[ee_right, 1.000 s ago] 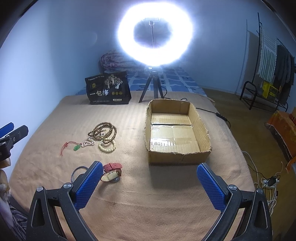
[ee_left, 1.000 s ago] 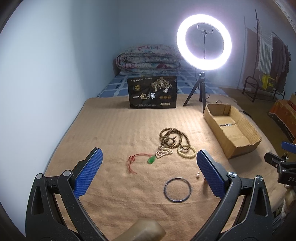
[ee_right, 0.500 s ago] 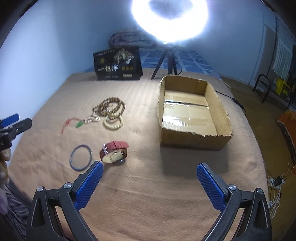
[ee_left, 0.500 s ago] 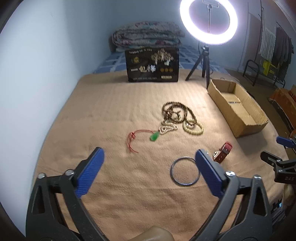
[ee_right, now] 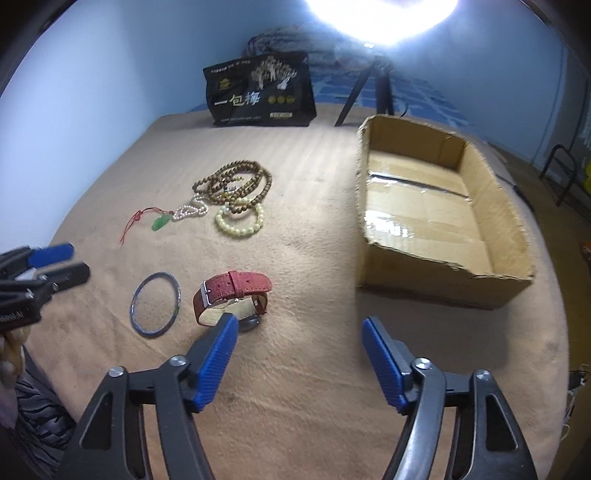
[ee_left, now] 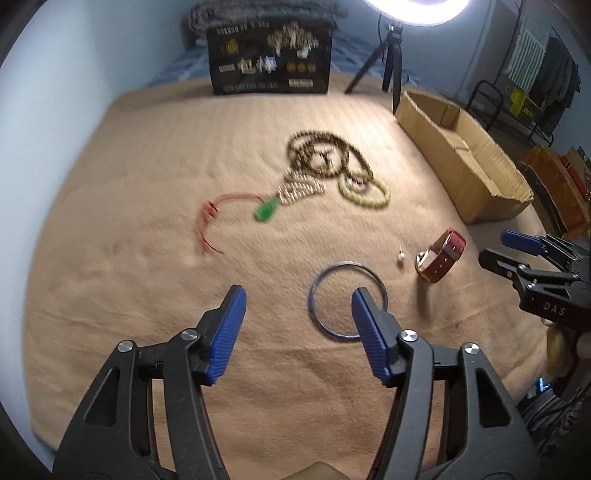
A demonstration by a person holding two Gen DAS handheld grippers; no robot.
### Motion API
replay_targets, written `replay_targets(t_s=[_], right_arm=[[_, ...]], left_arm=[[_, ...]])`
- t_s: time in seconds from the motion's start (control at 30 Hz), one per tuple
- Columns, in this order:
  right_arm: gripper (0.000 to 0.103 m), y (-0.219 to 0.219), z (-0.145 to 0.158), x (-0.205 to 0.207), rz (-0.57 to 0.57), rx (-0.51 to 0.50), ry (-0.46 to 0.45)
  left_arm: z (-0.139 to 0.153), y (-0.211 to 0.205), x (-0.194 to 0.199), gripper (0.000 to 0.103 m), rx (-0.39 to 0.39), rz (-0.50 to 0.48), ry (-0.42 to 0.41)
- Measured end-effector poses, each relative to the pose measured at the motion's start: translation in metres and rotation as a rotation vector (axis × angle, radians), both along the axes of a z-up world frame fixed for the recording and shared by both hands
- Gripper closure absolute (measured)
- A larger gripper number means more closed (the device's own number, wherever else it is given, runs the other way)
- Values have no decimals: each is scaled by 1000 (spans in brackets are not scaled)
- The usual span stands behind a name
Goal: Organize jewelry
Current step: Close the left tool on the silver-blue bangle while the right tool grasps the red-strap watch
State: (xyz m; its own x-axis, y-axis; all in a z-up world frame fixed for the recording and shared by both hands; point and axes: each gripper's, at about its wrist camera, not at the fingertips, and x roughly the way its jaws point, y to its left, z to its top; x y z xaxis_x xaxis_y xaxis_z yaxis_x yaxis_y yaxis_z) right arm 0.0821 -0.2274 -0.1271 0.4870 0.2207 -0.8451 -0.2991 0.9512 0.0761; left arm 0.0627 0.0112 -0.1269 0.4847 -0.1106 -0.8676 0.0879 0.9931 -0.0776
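Left hand-held gripper (ee_left: 297, 302): its blue jaws are apart and closing. Nothing is between them, only the blanket. It points down at the bed.
Right hand-held gripper (ee_right: 297, 330): its blue jaws are apart and closing too. Nothing is between them. Its left pad (ee_right: 218, 360) covers a bit of the watch in the picture; I cannot tell if it touches.
Blanket (ee_right: 317, 406): tan and soft, spread over the bed. All the jewelry lies on it.
Ring bangle (ee_left: 347, 299): a thin bluish hoop, flat on the blanket. In the left view it is at 1 o'clock from the left gripper, and the right pad (ee_left: 373, 343) sits in front of its near edge.
Watch (ee_right: 231, 297): red strap, lying on its side, just beside the bangle at its 3 o'clock in the right view.
Small pin (ee_left: 400, 255): a tiny pale thing between the bangle and the watch; too small to tell more.
Brown beads (ee_right: 236, 184): long string in loops, at 12 o'clock from the watch, well apart from it.
Pale bead bracelet (ee_right: 240, 221): touching the brown beads on their near side.
Green pendant (ee_right: 160, 222): on a red cord, beside a small white bead string, at 9 o'clock from the pale bracelet.
Box (ee_right: 439, 218): open cardboard, at 3 o'clock from the beads. Nothing shows inside but tape.
Black bag (ee_right: 260, 92): stands at the far edge of the blanket.
Ring light (ee_right: 380, 14): very bright, on a tripod behind the box.
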Motion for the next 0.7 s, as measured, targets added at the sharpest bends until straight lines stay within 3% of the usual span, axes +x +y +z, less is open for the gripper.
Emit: replay_targets(t_s=[0.07, 0.4, 0.7], right_arm=[[41, 2, -7, 4, 9, 3, 19], [54, 4, -27, 22, -1, 60, 83], [56, 11, -38, 35, 13, 72, 106]], left_arm=[[-8, -2, 5, 49, -2, -8, 26], [-37, -1, 23, 60, -64, -9, 126], [-59, -1, 37, 67, -97, 2, 194]])
